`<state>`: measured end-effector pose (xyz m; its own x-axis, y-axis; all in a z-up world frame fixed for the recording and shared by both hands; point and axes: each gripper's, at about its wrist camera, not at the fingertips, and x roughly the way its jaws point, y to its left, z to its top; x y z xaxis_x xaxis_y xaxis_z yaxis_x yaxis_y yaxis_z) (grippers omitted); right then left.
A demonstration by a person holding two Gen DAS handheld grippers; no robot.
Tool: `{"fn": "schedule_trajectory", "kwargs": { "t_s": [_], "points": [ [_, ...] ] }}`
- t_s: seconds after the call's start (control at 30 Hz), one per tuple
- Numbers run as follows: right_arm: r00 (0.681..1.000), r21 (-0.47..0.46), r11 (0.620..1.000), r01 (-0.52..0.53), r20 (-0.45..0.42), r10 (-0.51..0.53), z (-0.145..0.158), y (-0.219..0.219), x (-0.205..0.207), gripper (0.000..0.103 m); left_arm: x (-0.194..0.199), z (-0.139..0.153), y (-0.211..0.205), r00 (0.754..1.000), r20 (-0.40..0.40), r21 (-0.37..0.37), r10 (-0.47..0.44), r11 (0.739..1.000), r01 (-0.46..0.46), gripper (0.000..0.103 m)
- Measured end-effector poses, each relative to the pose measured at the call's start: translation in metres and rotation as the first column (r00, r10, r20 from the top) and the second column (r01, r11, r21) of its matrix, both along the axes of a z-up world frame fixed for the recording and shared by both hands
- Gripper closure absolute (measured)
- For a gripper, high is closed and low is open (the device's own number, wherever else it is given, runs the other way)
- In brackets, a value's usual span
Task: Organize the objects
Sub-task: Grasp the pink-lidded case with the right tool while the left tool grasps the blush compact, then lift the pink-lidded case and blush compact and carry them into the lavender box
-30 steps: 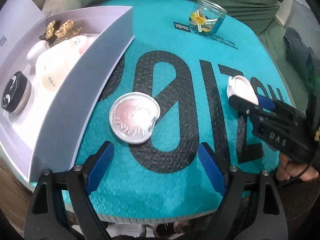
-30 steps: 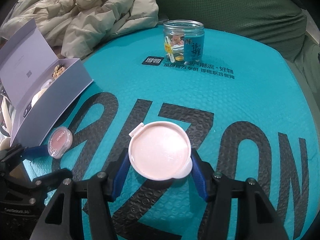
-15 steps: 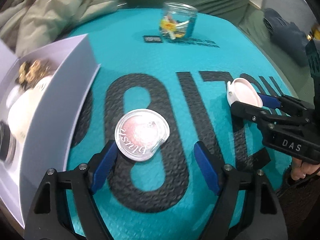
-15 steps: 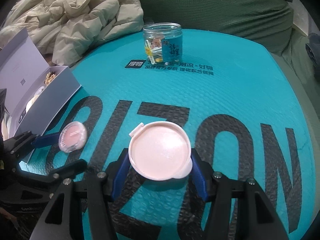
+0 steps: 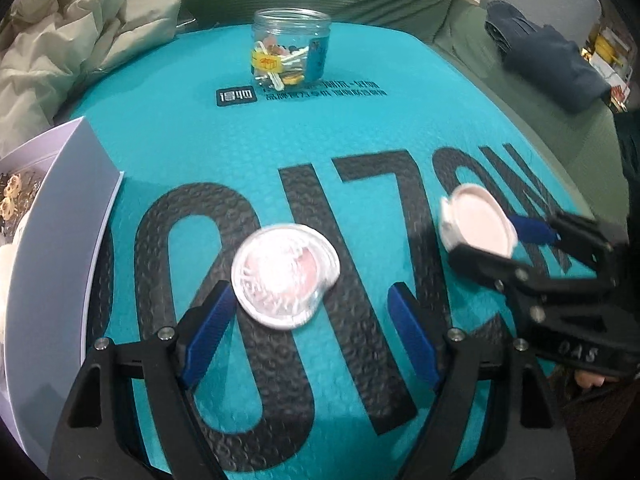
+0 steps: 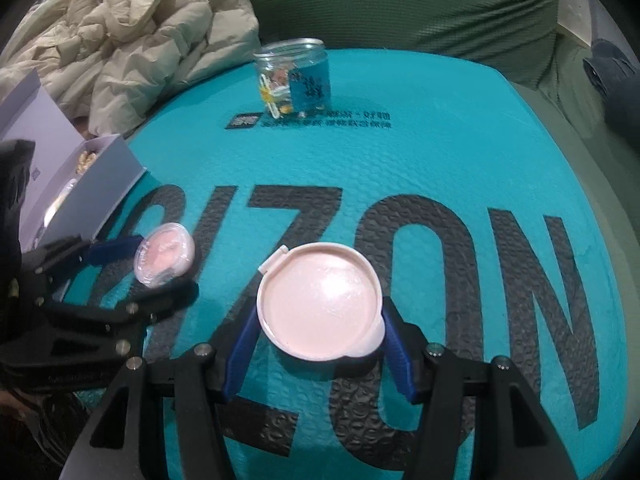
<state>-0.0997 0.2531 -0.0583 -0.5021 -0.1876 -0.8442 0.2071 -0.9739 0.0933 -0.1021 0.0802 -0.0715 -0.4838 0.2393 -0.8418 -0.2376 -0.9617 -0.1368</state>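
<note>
- Your right gripper point(image 6: 318, 330) clamped the round pale-pink lidded compact point(image 6: 320, 306) between its blue pads.
- Your left gripper point(image 5: 310, 314) stood open, with the clear-lidded pink blush pot point(image 5: 285, 275) touching its left pad only.

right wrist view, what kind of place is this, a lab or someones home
Most likely a home, on or beside a sofa. A green upholstered cushion backs the scene, a crumpled cream puffer jacket lies to the left, and a teal bubble mailer serves as the work surface instead of a bench.
</note>
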Motion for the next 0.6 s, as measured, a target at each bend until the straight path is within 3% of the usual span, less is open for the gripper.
{"fn": "schedule_trajectory", "kwargs": {
  "t_s": [0.17, 0.3, 0.37, 0.43, 0.6],
  "points": [
    [1.0, 0.011, 1.0, 0.011, -0.011, -0.011, -0.003, -0.002, 0.001, 0.043, -0.012, -0.006, 0.006, 0.999, -0.036, -0.109, -0.012, 0.994, 0.008, 0.025],
    [0.999, -0.013, 0.999, 0.03, -0.023, -0.031, -0.004, 0.0, 0.003, 0.043, -0.013, -0.006, 0.005, 0.999, -0.031, -0.104, -0.012, 0.995, 0.009, 0.025],
    [0.999, -0.001, 0.999, 0.033, -0.029, -0.033, -0.004, -0.002, 0.005, 0.044, -0.013, -0.006, 0.005, 0.999, -0.028, -0.093, -0.025, 0.995, 0.023, 0.032],
    [0.999, 0.004, 1.0, 0.03, -0.031, -0.03, -0.004, -0.005, 0.009, 0.044, -0.011, -0.003, 0.006, 0.999, -0.031, -0.095, -0.043, 0.995, 0.04, 0.05],
    [0.999, -0.006, 1.0, 0.026, -0.028, -0.026, -0.004, -0.009, 0.028, 0.044, -0.005, -0.002, 0.006, 0.998, -0.02, -0.085, -0.062, 0.995, 0.06, 0.05]
  ]
}}
